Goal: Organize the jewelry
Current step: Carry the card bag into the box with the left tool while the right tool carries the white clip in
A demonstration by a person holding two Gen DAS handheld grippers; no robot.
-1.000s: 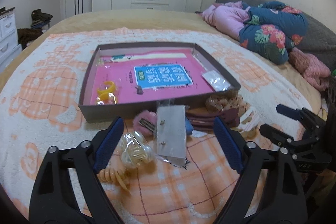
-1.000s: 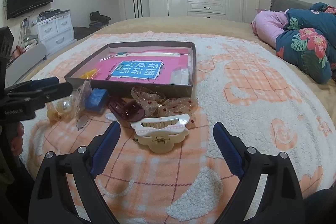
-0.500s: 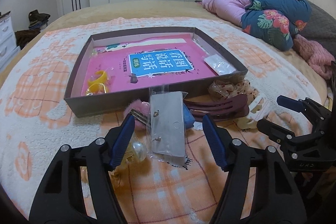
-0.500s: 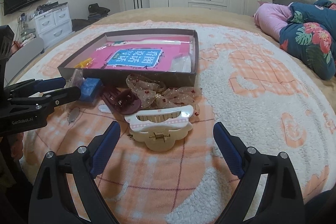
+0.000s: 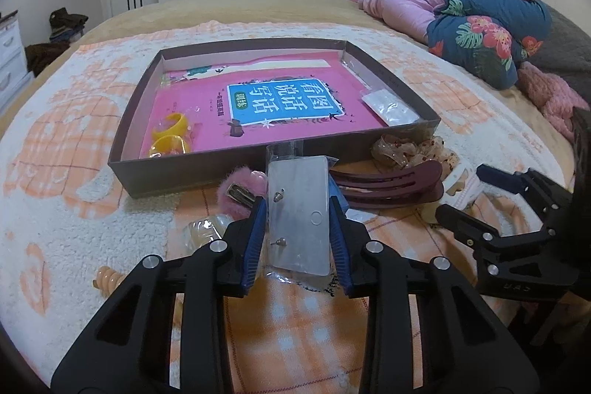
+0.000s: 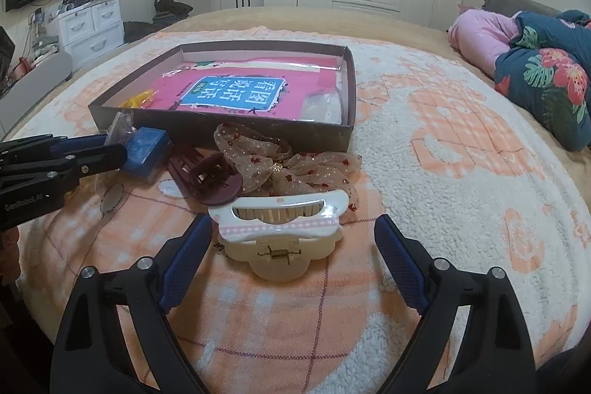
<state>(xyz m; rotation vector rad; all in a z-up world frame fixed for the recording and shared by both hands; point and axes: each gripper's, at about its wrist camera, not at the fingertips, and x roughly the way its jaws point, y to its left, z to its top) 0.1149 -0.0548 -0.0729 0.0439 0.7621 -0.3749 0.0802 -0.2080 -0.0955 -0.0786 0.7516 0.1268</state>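
My left gripper is shut on a clear packet holding a silver earring card, just in front of the brown box. The box holds a pink book, yellow rings and a small clear bag. My right gripper is open, its fingers on either side of a white and pink hair claw on the blanket. The left gripper also shows at the left of the right wrist view.
In front of the box lie a maroon hair claw, a sheer dotted bow, a blue block, a pink fluffy clip, a clear bagged piece and a spiral hair tie. Bedding is piled at the right.
My left gripper moved forward and closed its fingers onto the earring card packet. My right gripper crept closer to the white hair claw and stayed open.
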